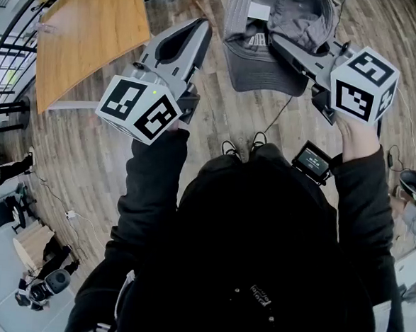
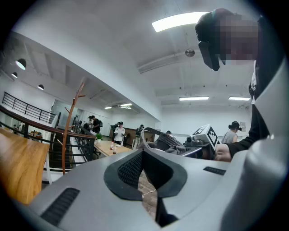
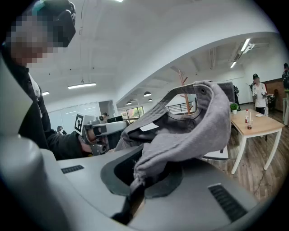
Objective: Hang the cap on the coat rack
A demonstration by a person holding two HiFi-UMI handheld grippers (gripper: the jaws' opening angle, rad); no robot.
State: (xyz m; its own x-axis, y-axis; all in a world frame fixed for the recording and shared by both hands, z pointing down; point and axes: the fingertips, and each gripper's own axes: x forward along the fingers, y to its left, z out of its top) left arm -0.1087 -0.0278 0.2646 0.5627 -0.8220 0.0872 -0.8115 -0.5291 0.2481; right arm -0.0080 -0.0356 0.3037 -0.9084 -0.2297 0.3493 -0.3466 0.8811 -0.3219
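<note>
Seen from above the person's head, two grey hand-held grippers reach forward over a wooden plank floor (image 1: 87, 160).

The right gripper (image 1: 284, 46), in the upper right of the frame, has its jaws pressed together on a fold of a grey cap (image 1: 261, 70). The cap hangs open side up across the gripper's tip, with its brim towards the person. In the right gripper view the cap (image 3: 189, 122) fills the middle of the frame. Its fabric is bunched and pinched where the right gripper (image 3: 140, 176) closes.

The left gripper (image 1: 202, 26), in the upper middle of the head view, is just left of the cap, with its jaws together and nothing between them. The left gripper view shows the same: the left gripper (image 2: 143, 155) with its tips meeting on nothing.

A thin wooden coat rack (image 2: 67, 135) with branching pegs stands at the left of that view, well apart from the cap. In the right gripper view its top (image 3: 182, 81) shows just above the cap.

A wooden table (image 1: 90, 26) lies in the upper left of the head view.
</note>
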